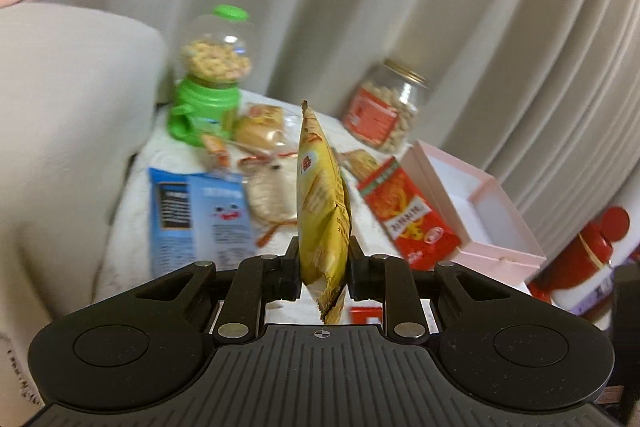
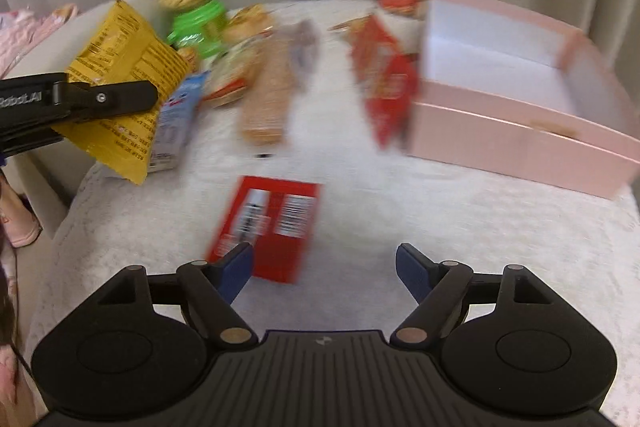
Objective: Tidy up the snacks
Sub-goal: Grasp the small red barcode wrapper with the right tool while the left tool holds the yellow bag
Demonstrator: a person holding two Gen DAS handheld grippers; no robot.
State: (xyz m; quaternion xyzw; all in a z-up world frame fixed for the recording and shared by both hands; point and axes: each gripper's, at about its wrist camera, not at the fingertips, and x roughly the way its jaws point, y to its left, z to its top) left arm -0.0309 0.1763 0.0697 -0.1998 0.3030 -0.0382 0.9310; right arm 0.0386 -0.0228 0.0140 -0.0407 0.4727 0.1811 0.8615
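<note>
My left gripper (image 1: pixel 323 259) is shut on a yellow snack bag (image 1: pixel 322 203) and holds it edge-on above the table; the same bag (image 2: pixel 124 83) and the left gripper's fingers (image 2: pixel 100 99) show at the left of the right wrist view. My right gripper (image 2: pixel 324 267) is open and empty, low over the white tablecloth, with a red snack box (image 2: pixel 268 227) lying flat just ahead of its left finger. An open pink box (image 2: pixel 520 99) stands at the right; it also shows in the left wrist view (image 1: pixel 476 211).
A green candy dispenser (image 1: pixel 208 79), a glass jar of nuts (image 1: pixel 384 107), a blue box (image 1: pixel 200 215), a red packet (image 1: pixel 408 211), and clear-wrapped biscuits (image 2: pixel 264 95) crowd the table's back. A beige cushion (image 1: pixel 60 131) stands at the left, curtains behind.
</note>
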